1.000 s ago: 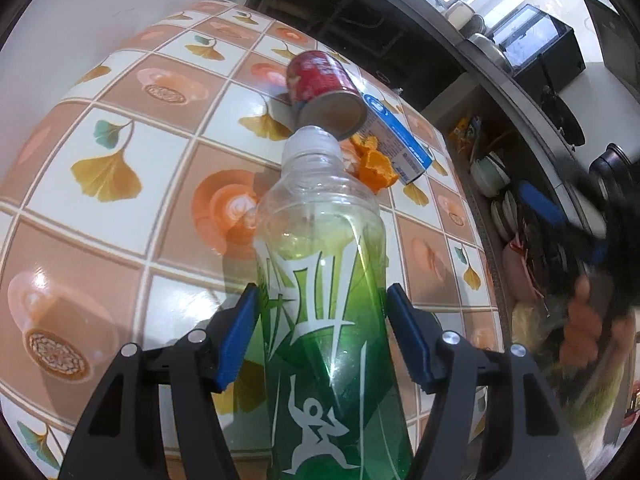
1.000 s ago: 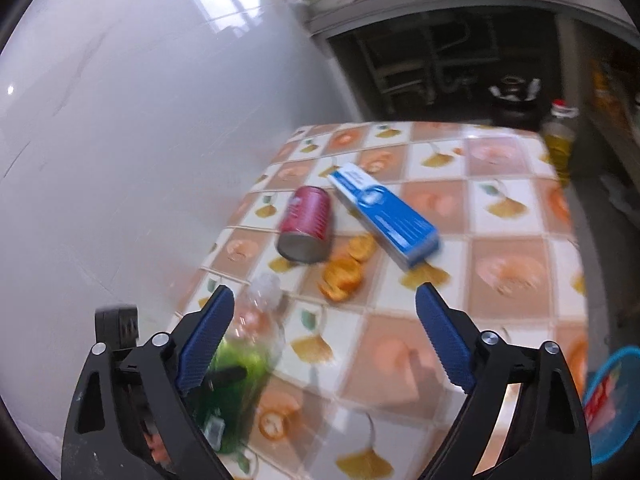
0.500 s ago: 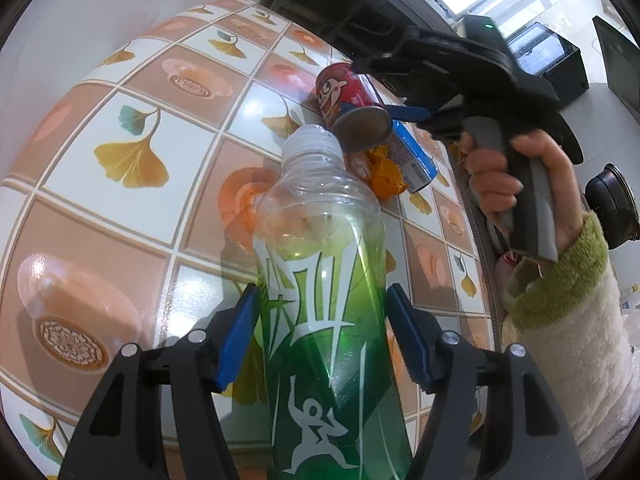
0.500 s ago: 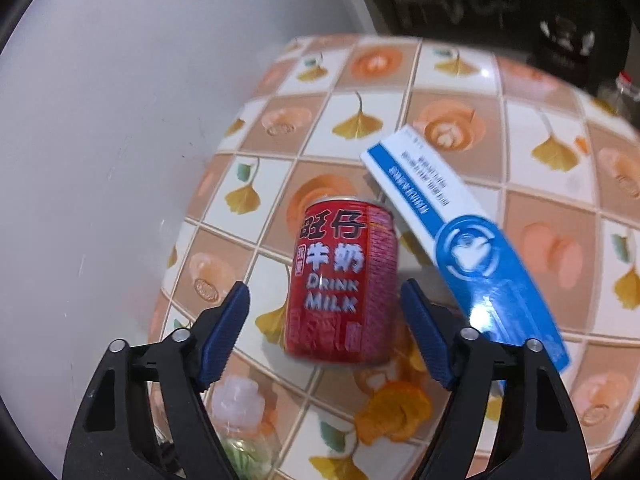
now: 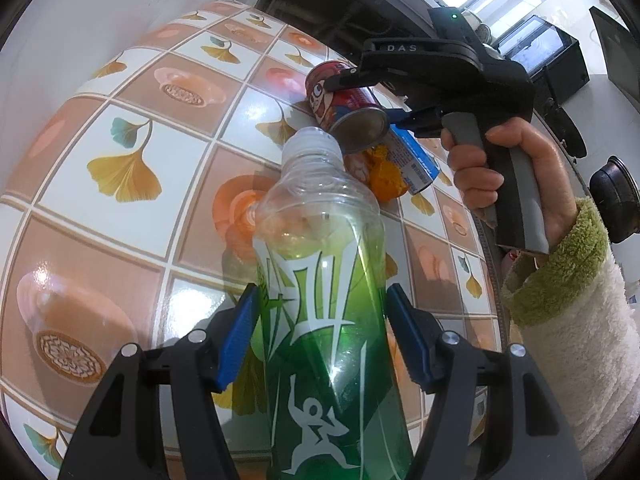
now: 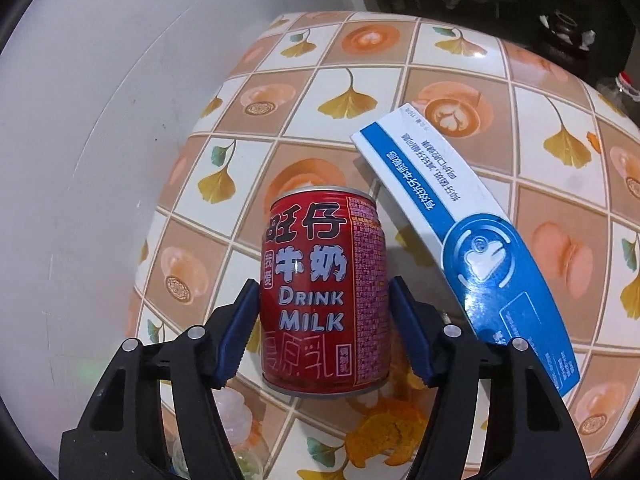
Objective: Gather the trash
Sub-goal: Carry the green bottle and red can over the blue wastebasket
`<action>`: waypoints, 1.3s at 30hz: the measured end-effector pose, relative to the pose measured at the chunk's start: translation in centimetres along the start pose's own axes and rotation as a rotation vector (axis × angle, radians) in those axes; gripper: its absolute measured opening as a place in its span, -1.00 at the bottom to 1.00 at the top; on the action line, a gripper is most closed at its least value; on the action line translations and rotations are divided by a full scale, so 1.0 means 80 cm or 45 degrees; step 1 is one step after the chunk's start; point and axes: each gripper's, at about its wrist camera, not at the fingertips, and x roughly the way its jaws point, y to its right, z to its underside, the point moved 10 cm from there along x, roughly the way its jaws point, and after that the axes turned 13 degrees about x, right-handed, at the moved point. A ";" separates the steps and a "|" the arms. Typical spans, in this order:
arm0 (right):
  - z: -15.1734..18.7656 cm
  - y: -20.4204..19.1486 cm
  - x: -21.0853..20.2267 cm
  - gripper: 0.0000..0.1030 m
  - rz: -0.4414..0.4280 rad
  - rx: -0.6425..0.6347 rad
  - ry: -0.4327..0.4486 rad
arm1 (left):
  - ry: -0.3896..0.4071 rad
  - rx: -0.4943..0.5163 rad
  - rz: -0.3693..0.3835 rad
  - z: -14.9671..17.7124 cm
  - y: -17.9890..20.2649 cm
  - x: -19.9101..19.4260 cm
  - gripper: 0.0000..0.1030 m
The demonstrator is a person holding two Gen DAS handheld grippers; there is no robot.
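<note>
Tiled tablecloth [image 6: 352,56], white wall [image 6: 100,100], black pot [image 5: 612,184].

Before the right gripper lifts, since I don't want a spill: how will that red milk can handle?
The red milk can lies on its round side, so it would likely roll if released. Its metal wall looks smooth, so the right gripper, pads flanking it, may slip. Full or empty, hence its weight, cannot be told.

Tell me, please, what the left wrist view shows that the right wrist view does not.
Only the left wrist view shows the green bottle's label between the left gripper's pads, and the person's hand holding the right gripper's handle. Only the right wrist view shows the milk can's front lettering and the right gripper closed on it. Both show the red milk can, blue-and-white box, orange peel and tiled tabletop.
</note>
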 end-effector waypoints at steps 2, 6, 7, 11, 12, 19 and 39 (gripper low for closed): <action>0.000 -0.001 0.001 0.20 0.003 -0.008 0.002 | 0.003 0.003 -0.006 -0.001 0.001 -0.001 0.22; 0.000 -0.003 0.001 0.19 0.004 -0.016 0.012 | 0.005 -0.002 -0.007 -0.002 0.001 -0.002 0.22; 0.001 -0.003 0.001 0.19 0.003 -0.019 0.012 | 0.005 -0.003 -0.006 -0.002 0.000 -0.002 0.21; 0.004 -0.007 0.002 0.19 0.000 -0.031 0.013 | 0.010 -0.002 -0.010 -0.003 0.001 -0.004 0.21; 0.004 -0.008 0.001 0.19 0.001 -0.036 0.017 | 0.012 -0.002 -0.011 -0.003 0.000 -0.004 0.21; 0.005 -0.012 -0.018 0.19 -0.031 -0.043 0.047 | 0.028 0.002 -0.020 -0.008 -0.001 -0.008 0.21; 0.073 0.015 -0.136 0.19 -0.185 -0.045 0.188 | 0.089 0.083 -0.010 -0.020 0.035 -0.035 0.21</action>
